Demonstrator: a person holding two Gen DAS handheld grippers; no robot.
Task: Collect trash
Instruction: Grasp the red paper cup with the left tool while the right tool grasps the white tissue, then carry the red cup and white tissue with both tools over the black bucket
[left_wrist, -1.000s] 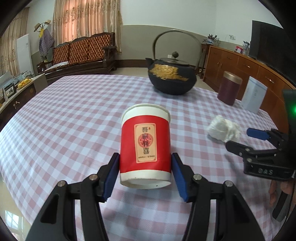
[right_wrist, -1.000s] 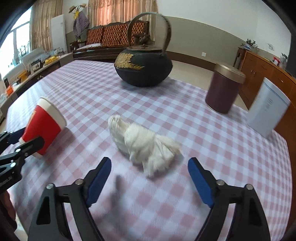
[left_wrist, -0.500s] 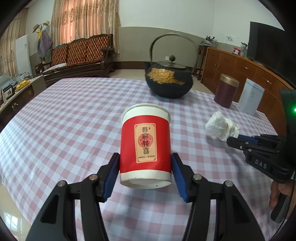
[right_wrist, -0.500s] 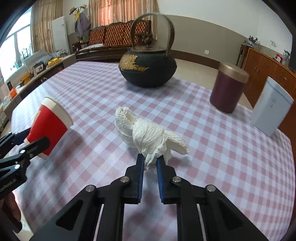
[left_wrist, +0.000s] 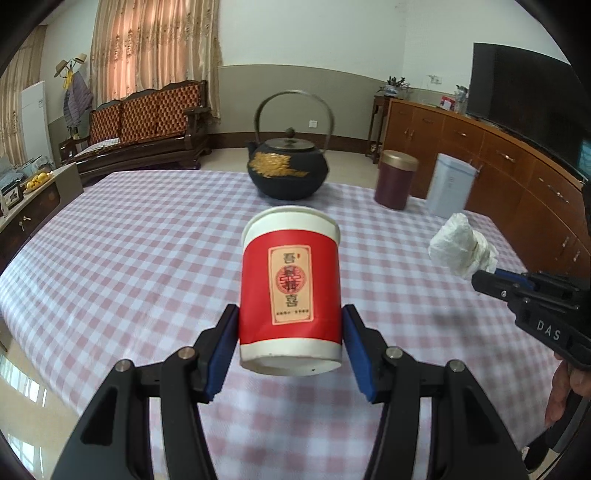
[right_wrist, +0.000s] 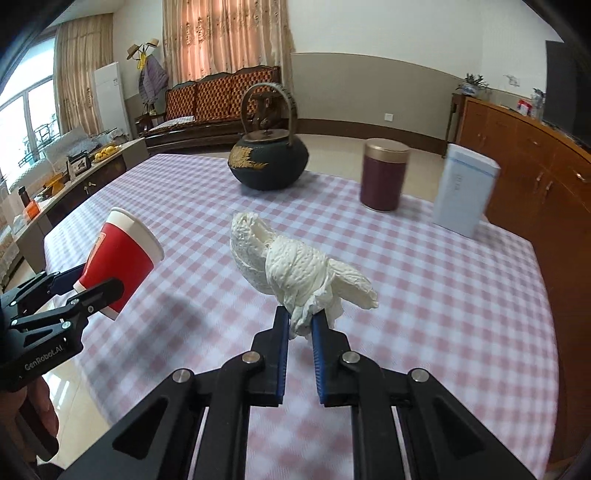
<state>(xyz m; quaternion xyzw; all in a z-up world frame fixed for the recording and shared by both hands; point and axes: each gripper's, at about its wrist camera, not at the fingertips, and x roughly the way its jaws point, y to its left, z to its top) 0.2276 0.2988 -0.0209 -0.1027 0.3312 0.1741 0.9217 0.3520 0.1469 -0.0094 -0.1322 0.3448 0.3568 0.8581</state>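
Note:
My left gripper (left_wrist: 290, 345) is shut on a red paper cup (left_wrist: 290, 291) with a white rim and holds it above the checked tablecloth. The cup also shows in the right wrist view (right_wrist: 120, 266), tilted, at the left. My right gripper (right_wrist: 300, 326) is shut on a crumpled white tissue (right_wrist: 295, 266) and holds it above the table. The tissue also shows in the left wrist view (left_wrist: 461, 247), at the right, at the tip of the right gripper (left_wrist: 487, 277).
A black iron teapot (right_wrist: 269, 162), a maroon canister (right_wrist: 384, 179) and a pale blue box (right_wrist: 463, 188) stand at the far side of the table (right_wrist: 443, 295). A wooden sideboard (right_wrist: 535, 162) runs along the right. A sofa (right_wrist: 218, 103) is behind.
My right gripper has closed on the tissue and lifted it off the table. My left gripper has risen and drawn back with the cup.

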